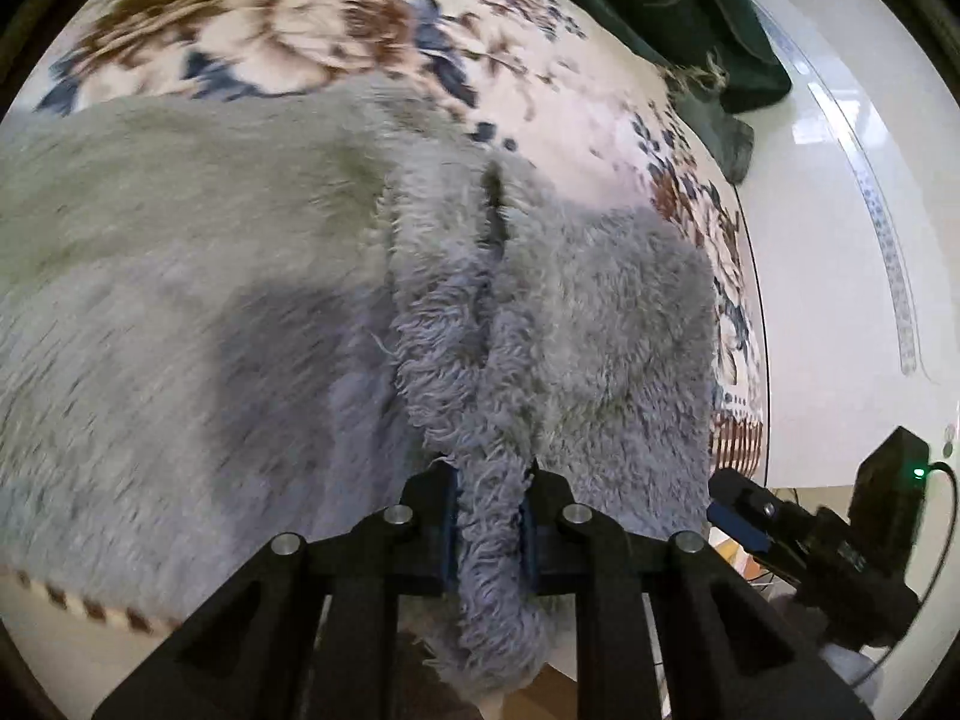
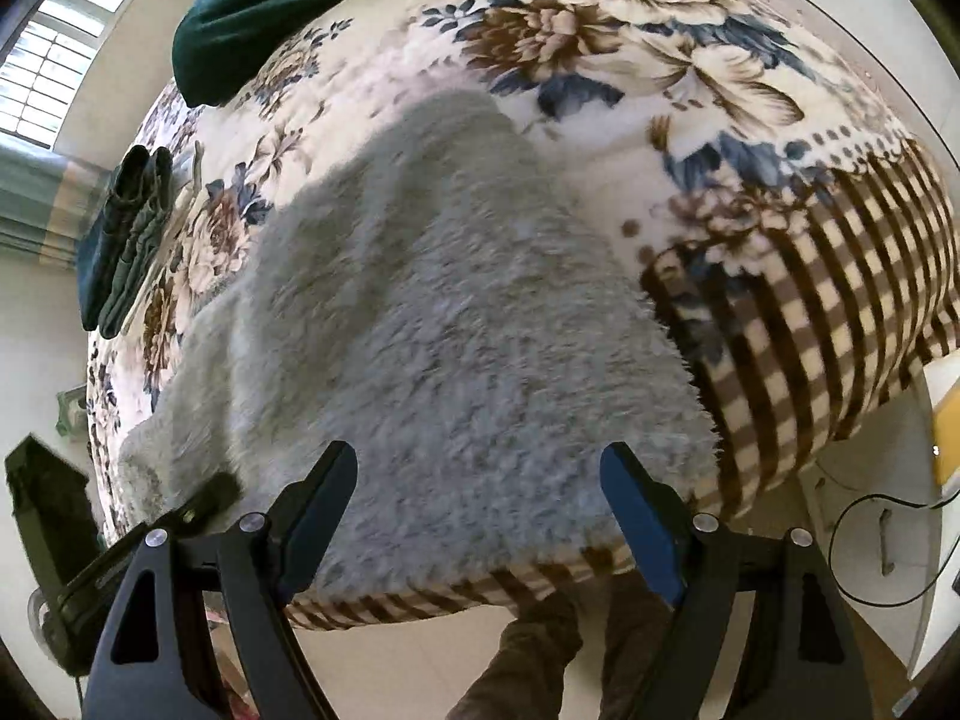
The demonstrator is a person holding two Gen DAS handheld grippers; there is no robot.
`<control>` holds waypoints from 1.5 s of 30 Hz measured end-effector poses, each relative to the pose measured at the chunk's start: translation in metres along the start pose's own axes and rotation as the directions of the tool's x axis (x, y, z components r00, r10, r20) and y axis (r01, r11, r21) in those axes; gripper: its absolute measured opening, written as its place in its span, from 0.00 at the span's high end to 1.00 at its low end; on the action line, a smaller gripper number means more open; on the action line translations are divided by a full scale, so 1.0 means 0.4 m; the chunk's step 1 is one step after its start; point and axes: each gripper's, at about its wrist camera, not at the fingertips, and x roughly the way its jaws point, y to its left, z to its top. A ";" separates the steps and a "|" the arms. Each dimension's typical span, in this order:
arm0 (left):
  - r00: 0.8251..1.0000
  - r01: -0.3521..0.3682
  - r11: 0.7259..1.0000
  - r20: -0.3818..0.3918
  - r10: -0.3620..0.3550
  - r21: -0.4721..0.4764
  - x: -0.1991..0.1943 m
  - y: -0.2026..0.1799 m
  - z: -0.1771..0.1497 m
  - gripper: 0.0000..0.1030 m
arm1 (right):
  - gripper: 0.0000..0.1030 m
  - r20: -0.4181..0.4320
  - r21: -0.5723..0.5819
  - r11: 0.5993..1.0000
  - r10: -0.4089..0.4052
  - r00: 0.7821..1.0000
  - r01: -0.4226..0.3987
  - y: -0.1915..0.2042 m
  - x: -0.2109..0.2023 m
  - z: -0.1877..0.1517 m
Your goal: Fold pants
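The fluffy grey pants (image 2: 432, 324) lie spread on the floral bed blanket (image 2: 630, 60) ahead of both tongs, so I judge the folding barely begun. The left tongs (image 1: 489, 510) pinch a bunched edge of them, while the right tongs (image 2: 480, 492) hang open over the near edge. Dark green clothes (image 2: 270, 6) lie far beyond, clear of the work.

You have one pair of fuzzy grey pants (image 1: 300, 276) spread on one floral blanket (image 2: 630, 30). You hold two grippers: the left gripper (image 1: 489, 516) and the right gripper (image 2: 480, 498). One dark green cloth (image 2: 270, 6) and one folded dark garment (image 2: 126, 240) also lie there.
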 end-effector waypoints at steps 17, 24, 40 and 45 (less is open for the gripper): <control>0.998 -0.019 0.969 0.060 0.035 -0.245 -0.039 0.073 0.096 0.53 | 0.17 -0.041 -0.033 0.999 0.023 0.999 -0.025 0.027 -0.002 0.030; 0.996 0.018 1.000 0.087 -0.018 0.002 0.053 -0.051 0.213 0.75 | 0.17 -0.057 -0.008 1.000 0.015 0.998 -0.015 0.012 0.026 0.029; 0.985 -0.010 0.983 0.166 0.041 -0.184 -0.084 0.106 0.150 0.96 | 0.17 -0.062 0.015 0.999 0.047 0.997 -0.046 -0.006 0.000 0.047; 0.991 0.043 0.957 0.134 -0.004 -0.287 -0.071 0.166 0.146 0.93 | 0.17 -0.137 0.073 0.988 0.148 0.979 -0.139 0.009 0.002 -0.002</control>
